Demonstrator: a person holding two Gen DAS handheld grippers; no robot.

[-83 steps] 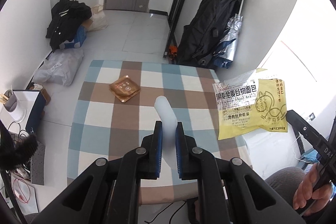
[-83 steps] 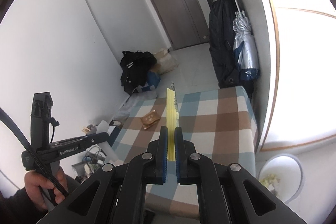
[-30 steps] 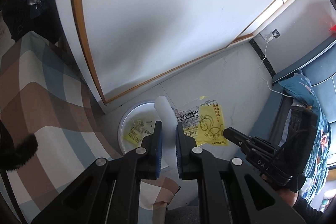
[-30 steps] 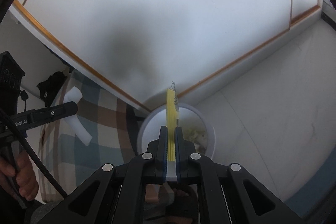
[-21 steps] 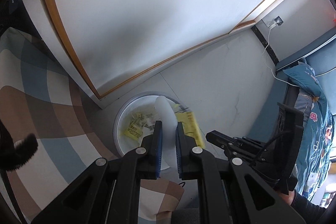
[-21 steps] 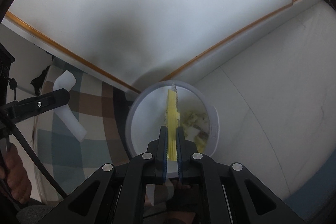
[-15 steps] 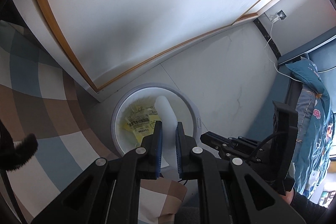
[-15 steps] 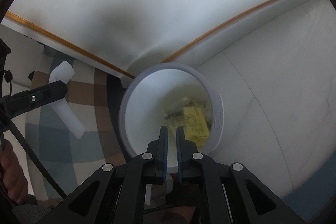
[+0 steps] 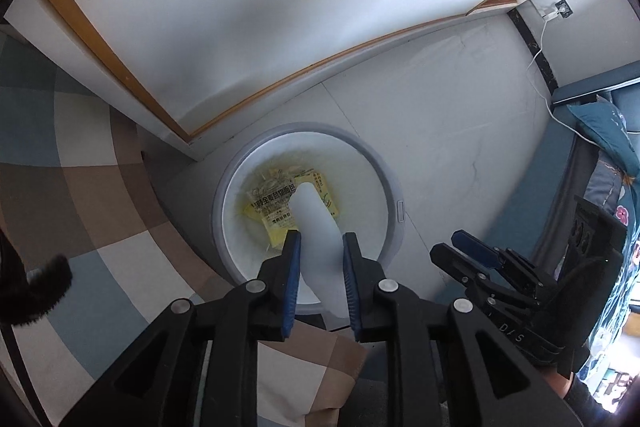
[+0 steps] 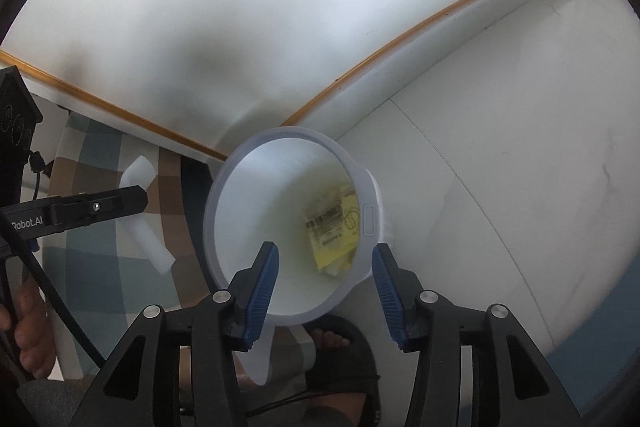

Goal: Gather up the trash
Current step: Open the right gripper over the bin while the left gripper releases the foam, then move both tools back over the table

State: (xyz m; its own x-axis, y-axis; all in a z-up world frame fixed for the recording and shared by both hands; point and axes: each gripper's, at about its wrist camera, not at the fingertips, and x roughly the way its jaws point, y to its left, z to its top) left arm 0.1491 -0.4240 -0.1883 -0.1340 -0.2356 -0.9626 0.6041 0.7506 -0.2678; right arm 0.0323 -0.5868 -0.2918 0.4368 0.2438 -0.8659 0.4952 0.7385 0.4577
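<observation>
White tube (image 9: pixel 316 227) gripped by left fingers (image 9: pixel 294 259) over bin (image 9: pixel 394 187); right fingers (image 10: pixel 262 279) spread, empty.

A: What's the trash bin (image 10: pixel 294 223) like?

B: Round, white, open-topped, standing on the floor just beside the edge of the checked surface.

A: And inside it?

B: A yellow wrapper (image 10: pixel 334 231) with black printed characters lies flat at the bottom, on top of other pale scraps, towards the side of the bin away from the surface.

A: The other piece?

B: A white translucent plastic tube (image 9: pixel 318 227), rounded at its far end, sits clamped between the left gripper's (image 9: pixel 318 247) blue pads, held above the bin's opening.
</observation>
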